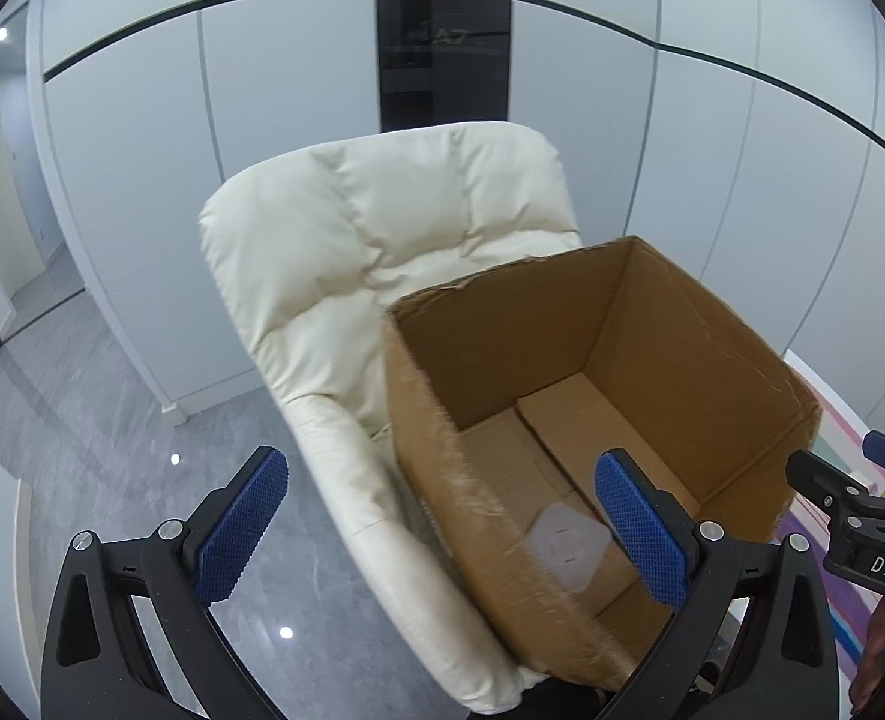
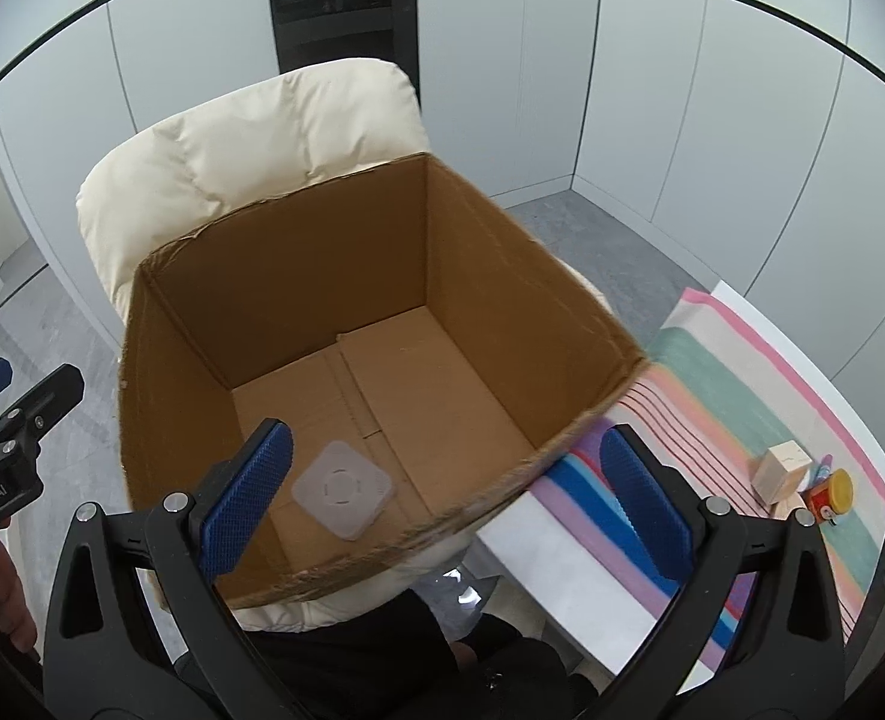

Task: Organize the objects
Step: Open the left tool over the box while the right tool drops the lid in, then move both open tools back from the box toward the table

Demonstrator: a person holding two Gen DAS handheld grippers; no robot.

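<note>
An open cardboard box (image 2: pixel 298 276) stands on a cream padded armchair (image 2: pixel 250 126). A flat white square device (image 2: pixel 343 489) lies on the box floor near its front wall; it also shows in the left wrist view (image 1: pixel 565 543). My left gripper (image 1: pixel 442 531) is open and empty, above the box's left edge (image 1: pixel 430 480) and the chair arm (image 1: pixel 346 468). My right gripper (image 2: pixel 448 501) is open and empty, above the box's front right corner. A wooden block (image 2: pixel 784 471) and a small red jar with a yellow lid (image 2: pixel 829 495) sit on a striped cloth (image 2: pixel 742 384) to the right.
The striped cloth covers a white table (image 2: pixel 538 546) right of the chair. Grey panelled walls (image 1: pixel 142 150) stand behind, and grey tiled floor (image 1: pixel 94 420) lies to the left. The right gripper's side shows at the left view's right edge (image 1: pixel 862 516).
</note>
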